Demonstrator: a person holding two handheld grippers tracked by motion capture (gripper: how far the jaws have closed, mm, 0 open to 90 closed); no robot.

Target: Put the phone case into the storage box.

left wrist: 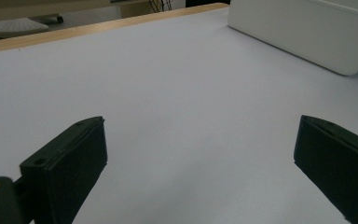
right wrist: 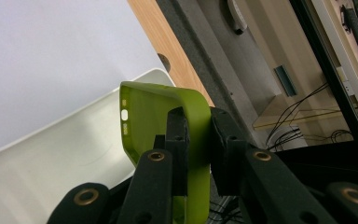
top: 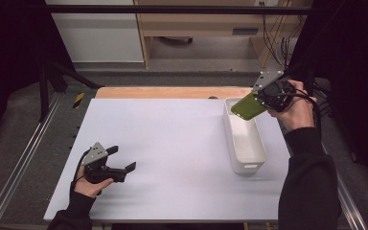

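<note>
Case [top: 248, 106], a green phone shell, hangs above the far end of the bin [top: 260, 154], at about two o'clock on the table [top: 172, 143] in the high view, pinched by the right gripper [top: 264, 102].

By size, largest first: the table is a white sheet with a strip of bare wood along its far edge. The bin, a long white tub, lies on the table at three o'clock, its long side running from near to far; its inside shows nothing but white. The case is tilted, one end pointing down toward the bin, the other clamped. In the right gripper view the case [right wrist: 186, 121] stands edge-on between the two black jaws, which press on its wall from both sides; its hollow side with a small cut-out faces the bin [right wrist: 51, 158] below.

The left gripper [top: 123, 162] sits at eight o'clock, low over the table and well apart from the bin. Its jaws stand wide apart with nothing between them, as the left gripper view shows, pointing across bare table [left wrist: 177, 93] toward the bin [left wrist: 307, 32] at one o'clock.
</note>
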